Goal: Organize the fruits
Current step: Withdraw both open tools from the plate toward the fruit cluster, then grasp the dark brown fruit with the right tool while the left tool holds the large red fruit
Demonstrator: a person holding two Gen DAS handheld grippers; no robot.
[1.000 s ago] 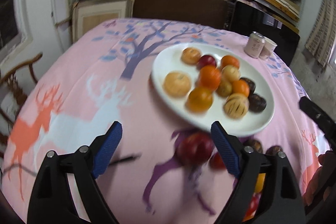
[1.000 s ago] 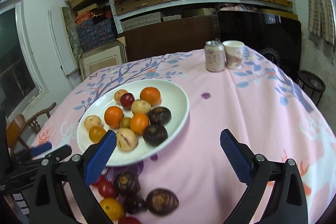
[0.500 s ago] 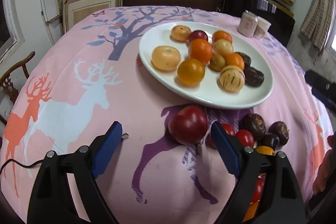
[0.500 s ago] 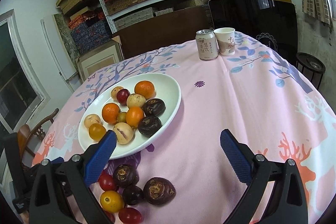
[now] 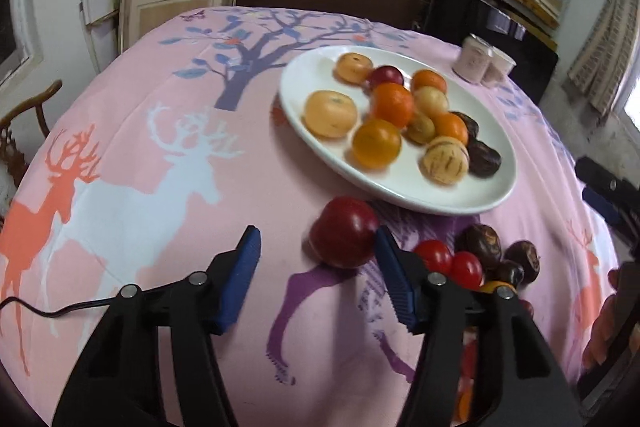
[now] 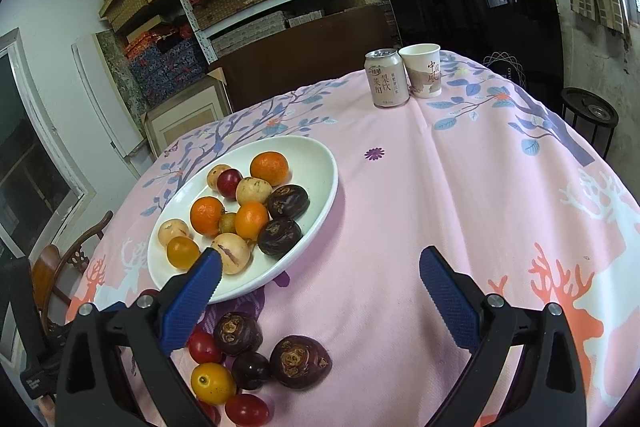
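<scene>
A large dark red fruit (image 5: 344, 239) lies on the pink tablecloth just in front of the white plate (image 5: 400, 193). My left gripper (image 5: 316, 235) is closing around it: the fruit sits between the jaws against the right fingertip (image 5: 382, 239), while the left pad stands clear of it. Small red tomatoes (image 5: 434, 255) and dark brown fruits (image 5: 480, 243) lie to the right. The plate (image 6: 320, 155) holds several oranges, yellow and dark fruits. My right gripper (image 6: 320, 255) hovers open over bare cloth, with loose dark fruits (image 6: 300, 361) and a yellow fruit (image 6: 212, 383) below its left finger.
A drink can (image 6: 386, 79) and a paper cup (image 6: 424, 75) stand at the table's far edge. A wooden chair (image 6: 76, 259) is left of the table, shelves of boxes behind. A thin black cable (image 5: 40, 311) lies on the cloth. A person's hand (image 5: 604, 327) shows at the right edge.
The left jaws have narrowed markedly, and the red fruit now lies against the right fingertip. The right gripper stays open; its view has tilted slightly.
</scene>
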